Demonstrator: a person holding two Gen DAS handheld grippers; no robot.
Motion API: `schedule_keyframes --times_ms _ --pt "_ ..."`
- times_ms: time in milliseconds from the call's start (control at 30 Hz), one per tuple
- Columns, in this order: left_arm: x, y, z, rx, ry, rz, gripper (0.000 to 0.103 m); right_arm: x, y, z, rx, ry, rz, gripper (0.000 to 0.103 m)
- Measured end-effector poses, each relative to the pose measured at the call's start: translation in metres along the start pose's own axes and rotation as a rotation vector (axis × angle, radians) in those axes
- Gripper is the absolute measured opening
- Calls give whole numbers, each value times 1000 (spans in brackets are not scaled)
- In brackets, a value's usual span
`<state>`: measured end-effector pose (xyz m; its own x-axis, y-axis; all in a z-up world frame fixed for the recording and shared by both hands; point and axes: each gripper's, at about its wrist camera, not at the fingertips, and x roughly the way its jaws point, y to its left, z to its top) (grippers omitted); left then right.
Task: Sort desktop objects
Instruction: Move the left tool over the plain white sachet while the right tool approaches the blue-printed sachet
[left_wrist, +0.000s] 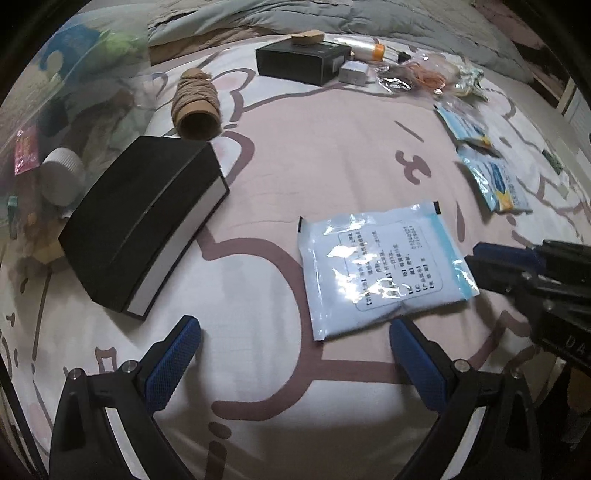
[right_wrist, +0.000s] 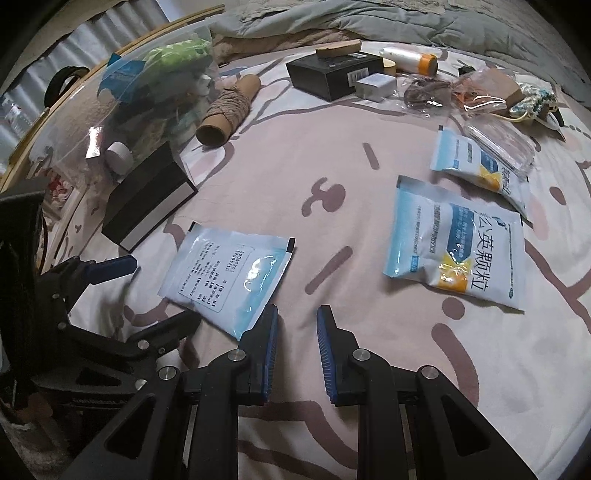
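A light-blue medicine sachet (left_wrist: 384, 266) lies back side up on the pink patterned sheet; it also shows in the right wrist view (right_wrist: 229, 275). My left gripper (left_wrist: 295, 326) is wide open, its right fingertip at the sachet's near edge. My right gripper (right_wrist: 297, 314) is open with a narrow gap and empty, just right of the sachet; it shows in the left wrist view (left_wrist: 476, 258). Two more blue sachets (right_wrist: 461, 251) (right_wrist: 480, 166) lie to the right.
A black box with a white side (left_wrist: 147, 221) lies left, next to a clear bin (right_wrist: 110, 110) holding mixed items. A twine roll (left_wrist: 195, 107), a black box (left_wrist: 303, 62), a white charger (right_wrist: 376, 86), tape and plastic bags (right_wrist: 476, 92) lie at the back.
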<state>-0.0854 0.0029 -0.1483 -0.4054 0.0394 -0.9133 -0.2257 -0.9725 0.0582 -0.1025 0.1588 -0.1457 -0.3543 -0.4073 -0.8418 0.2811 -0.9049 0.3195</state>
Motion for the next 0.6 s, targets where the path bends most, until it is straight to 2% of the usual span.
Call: schedule_keyframes --times_ms 133,267,367,467,533,567,600 --pt "-13 6 4 -44 -26 -139 103 -15 -15 2 70 -61 14 22" --pt "-34 12 9 -59 -134 -161 103 -36 -30 5 139 -159 7 22" --pt "-39 12 13 -84 -184 -207 103 -51 -39 8 170 -244 -64 22" --pt "-35 5 17 -86 -198 -218 103 -64 -48 13 170 -320 -162 24" --pt "-30 -5 20 -70 -201 -213 103 -67 -57 15 187 -333 -196 45" --pt "-28 -8 21 -64 -204 -208 103 -67 -62 15 206 -336 -219 79" --pt "-26 -12 22 -62 -210 -198 103 -69 -67 16 221 -345 -236 98"
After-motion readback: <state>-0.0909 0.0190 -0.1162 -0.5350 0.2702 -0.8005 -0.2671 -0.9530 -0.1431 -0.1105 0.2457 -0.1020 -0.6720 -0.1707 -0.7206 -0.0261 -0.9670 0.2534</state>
